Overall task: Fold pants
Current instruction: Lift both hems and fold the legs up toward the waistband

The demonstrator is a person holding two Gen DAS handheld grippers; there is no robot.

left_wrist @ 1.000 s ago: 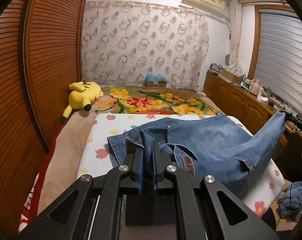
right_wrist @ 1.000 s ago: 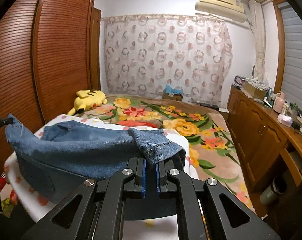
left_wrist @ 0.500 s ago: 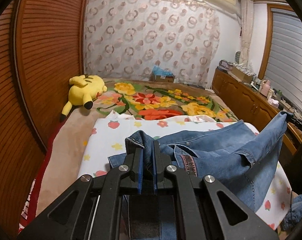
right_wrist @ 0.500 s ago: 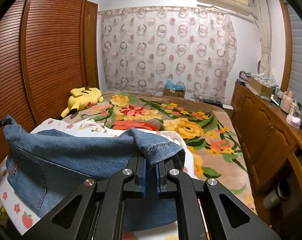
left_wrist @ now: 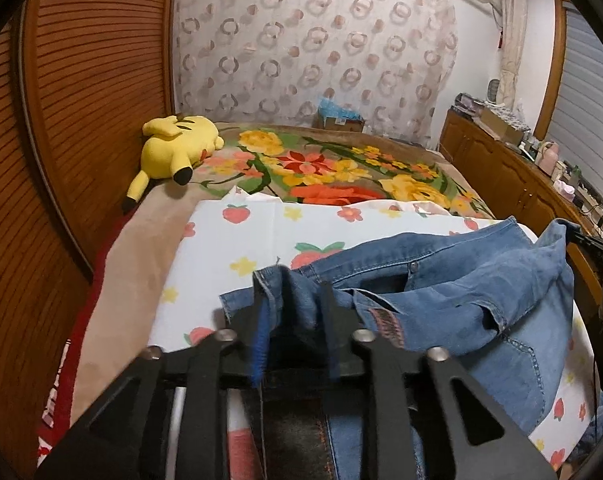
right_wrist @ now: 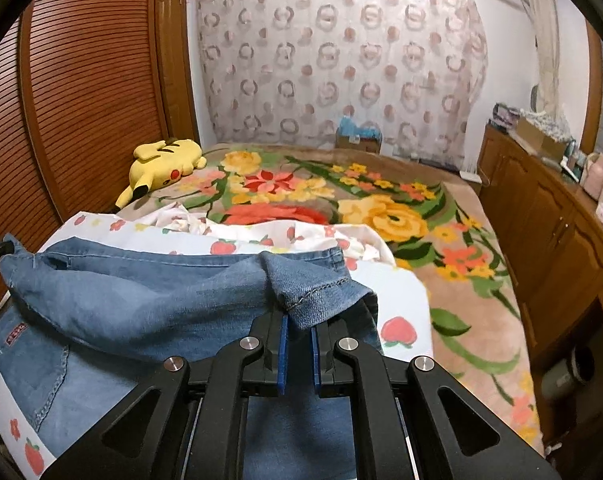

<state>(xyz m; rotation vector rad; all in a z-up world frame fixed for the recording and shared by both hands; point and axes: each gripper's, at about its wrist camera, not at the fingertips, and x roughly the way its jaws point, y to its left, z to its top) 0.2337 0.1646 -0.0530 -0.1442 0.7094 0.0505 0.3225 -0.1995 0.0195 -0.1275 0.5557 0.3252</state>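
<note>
The pants (left_wrist: pixel 453 292) are blue jeans, and they lie bunched on the white strawberry sheet (left_wrist: pixel 261 240) at the near end of the bed (left_wrist: pixel 149 264). One end of the pants sits by the left gripper (left_wrist: pixel 295 320) and the other end by the right gripper (right_wrist: pixel 297 332).

The left gripper's jaws have just been opening. They now stand apart, with a fold of the pants loose between them, and its blue pads do not squeeze the cloth.

The right gripper's jaws have just been opening a little too. A small gap shows between its blue pads. The stitched hem of one pant leg (right_wrist: pixel 317 296) rests on top of the jaw tips, just past the pads, and the pads do not pinch it.

Past the pants, farther up the bed, lies a blanket with big flowers (right_wrist: pixel 341 200). A yellow plush toy (left_wrist: pixel 173 148) lies on the bed far past the pants, near the brown slatted doors (left_wrist: pixel 81 120).
</note>
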